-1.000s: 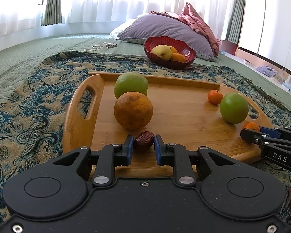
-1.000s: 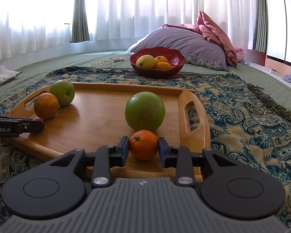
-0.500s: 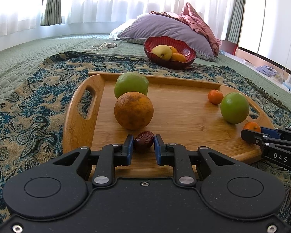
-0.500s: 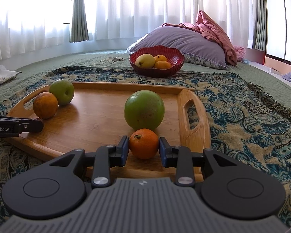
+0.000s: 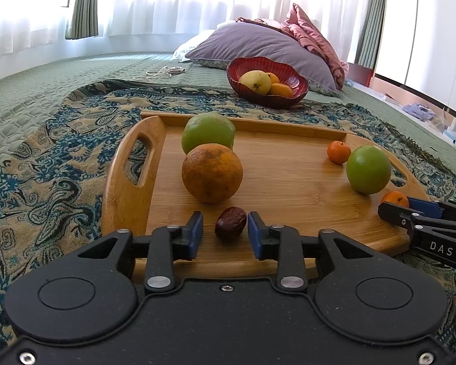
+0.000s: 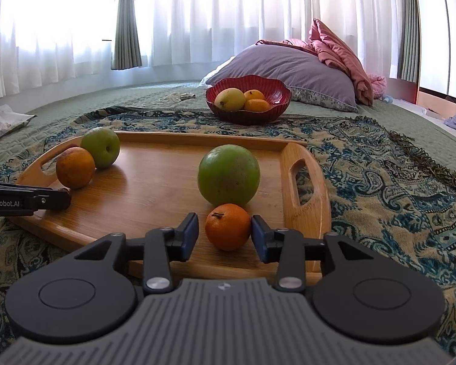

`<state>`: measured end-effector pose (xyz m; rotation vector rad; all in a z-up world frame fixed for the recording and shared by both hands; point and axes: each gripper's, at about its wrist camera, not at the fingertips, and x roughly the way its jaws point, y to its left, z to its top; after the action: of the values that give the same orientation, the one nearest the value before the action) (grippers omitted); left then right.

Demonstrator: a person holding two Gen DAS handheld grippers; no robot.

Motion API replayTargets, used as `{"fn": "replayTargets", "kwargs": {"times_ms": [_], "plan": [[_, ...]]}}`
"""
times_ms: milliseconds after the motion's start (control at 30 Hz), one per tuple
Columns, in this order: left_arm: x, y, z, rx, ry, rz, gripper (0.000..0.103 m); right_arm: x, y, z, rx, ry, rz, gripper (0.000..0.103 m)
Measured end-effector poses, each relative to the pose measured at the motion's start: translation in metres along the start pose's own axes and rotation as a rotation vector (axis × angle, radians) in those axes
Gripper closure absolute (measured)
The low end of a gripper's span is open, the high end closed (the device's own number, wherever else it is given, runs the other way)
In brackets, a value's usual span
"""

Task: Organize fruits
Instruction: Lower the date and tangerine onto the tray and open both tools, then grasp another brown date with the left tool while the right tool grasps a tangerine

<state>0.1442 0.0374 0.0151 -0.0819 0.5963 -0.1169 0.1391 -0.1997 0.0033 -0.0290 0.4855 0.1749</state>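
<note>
**Both grippers spread beside fruit on the tray**

The bamboo tray (image 5: 288,188) lies on a patterned blanket (image 6: 380,164). The right gripper (image 6: 225,232) — side marked "DAS" — has its jaws apart around a small mandarin (image 6: 228,226), seemingly just brushing its right side. The left gripper (image 5: 225,232), lettered "GenRobot.AI", is released around a dark date (image 5: 230,222) — gaps on both sides.

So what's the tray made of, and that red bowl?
The tray looks like bamboo or light wood with a smooth, slightly shiny finish: you can see fine straight grain lines and soft reflections under the fruit. The red bowl looks glossy and hard, with ridges and a wavy rim. It could be glazed ceramic, glass or plastic; the pictures cannot settle which.
</note>
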Motion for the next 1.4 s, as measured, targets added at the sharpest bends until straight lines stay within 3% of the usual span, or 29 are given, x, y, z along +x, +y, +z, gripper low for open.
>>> {"fn": "replayTargets", "kwargs": {"times_ms": [267,600,1000,1200,1400], "plan": [[-0.010,-0.002,0.000,0.007,-0.012,0.002,0.055,-0.005,0.000,0.000,0.008,-0.023,-0.012,0.033],[-0.031,-0.007,-0.001,0.032,-0.005,-0.033,0.023,-0.024,0.004,-0.004,0.039,-0.045,0.010,0.021],[-0.049,-0.011,-0.008,0.058,0.008,-0.070,0.015,-0.058,0.018,-0.021,0.036,-0.073,0.080,0.017],[-0.052,-0.013,-0.012,0.076,0.009,-0.082,0.007,-0.069,0.032,-0.029,-0.014,-0.079,0.137,0.015],[-0.052,-0.015,-0.013,0.075,0.012,-0.096,0.006,-0.071,0.047,-0.034,-0.074,-0.076,0.170,0.014]]}}
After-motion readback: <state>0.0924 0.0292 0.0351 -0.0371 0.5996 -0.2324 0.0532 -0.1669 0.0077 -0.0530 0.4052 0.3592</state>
